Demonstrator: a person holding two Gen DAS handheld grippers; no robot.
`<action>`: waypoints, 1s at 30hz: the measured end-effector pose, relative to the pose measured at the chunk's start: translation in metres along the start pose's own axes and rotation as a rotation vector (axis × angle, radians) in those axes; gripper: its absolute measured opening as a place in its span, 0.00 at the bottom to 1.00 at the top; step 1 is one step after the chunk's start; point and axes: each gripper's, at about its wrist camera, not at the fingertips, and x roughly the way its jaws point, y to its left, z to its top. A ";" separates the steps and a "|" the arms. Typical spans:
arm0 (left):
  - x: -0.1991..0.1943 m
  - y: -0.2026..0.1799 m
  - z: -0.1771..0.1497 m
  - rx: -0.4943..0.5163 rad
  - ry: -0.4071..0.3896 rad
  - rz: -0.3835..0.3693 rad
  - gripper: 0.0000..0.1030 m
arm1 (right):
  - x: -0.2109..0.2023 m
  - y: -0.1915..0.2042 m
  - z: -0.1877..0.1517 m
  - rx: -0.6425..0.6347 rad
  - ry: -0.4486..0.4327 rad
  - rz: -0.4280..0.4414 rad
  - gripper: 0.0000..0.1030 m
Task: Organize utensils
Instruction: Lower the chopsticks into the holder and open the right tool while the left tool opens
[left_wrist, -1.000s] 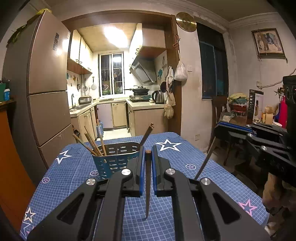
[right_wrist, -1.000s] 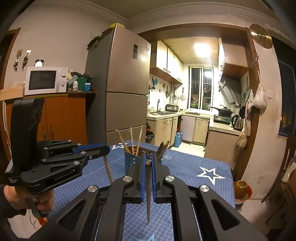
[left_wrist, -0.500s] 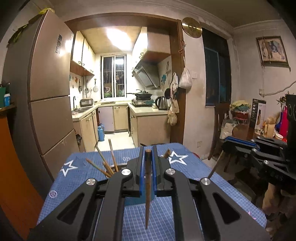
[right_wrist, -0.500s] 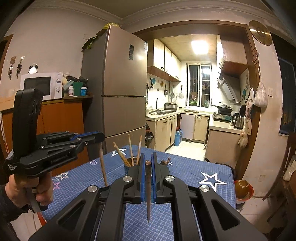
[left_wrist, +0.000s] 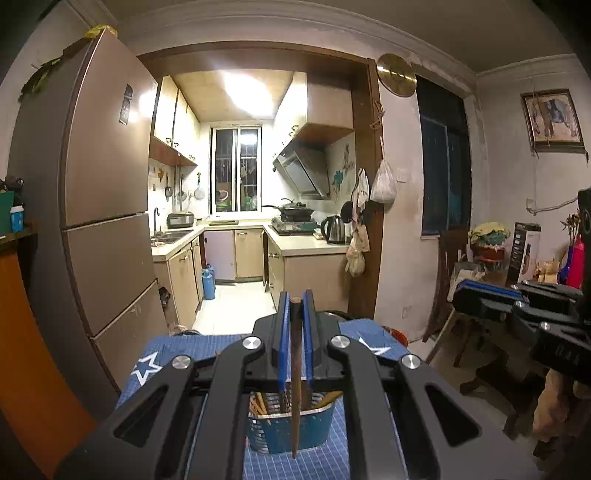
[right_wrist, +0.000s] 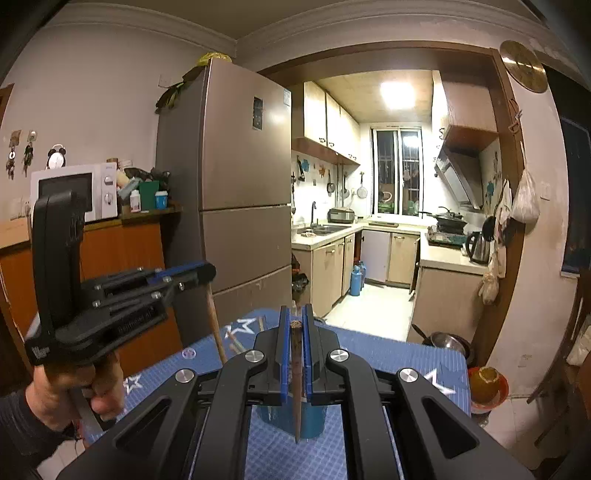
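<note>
Left hand-held gripper (left_wrist: 295, 306) clamps one chopstick (left_wrist: 294, 376) upright; right hand-held gripper (right_wrist: 294, 321) clamps another chopstick (right_wrist: 296, 380). Both hang above the blue basket (left_wrist: 291, 432) on the worktop (left_wrist: 147, 365). Recommend lowering tips inside the rim before release.

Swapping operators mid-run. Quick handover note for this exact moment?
Left tool: shut on a brown chopstick, hanging tip-down in front of the blue basket.
Right tool: shut on another chopstick, also tip-down in front of the basket.
Basket stands on the blue star tablecloth and already holds several chopsticks.
Done: both sticks picked up and held up near the basket.
Left: get both into the basket and let go. Whether more utensils lie on the table cannot be told; the tools block most of it.
</note>
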 end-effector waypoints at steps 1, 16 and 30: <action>0.002 0.002 0.003 -0.003 -0.003 0.002 0.05 | 0.002 0.001 0.005 -0.001 -0.003 0.001 0.07; 0.035 0.032 0.049 -0.065 -0.103 -0.013 0.05 | 0.068 0.006 0.053 -0.007 -0.002 -0.030 0.07; 0.081 0.049 0.015 -0.086 -0.035 -0.007 0.05 | 0.124 -0.011 0.023 0.028 0.063 -0.056 0.07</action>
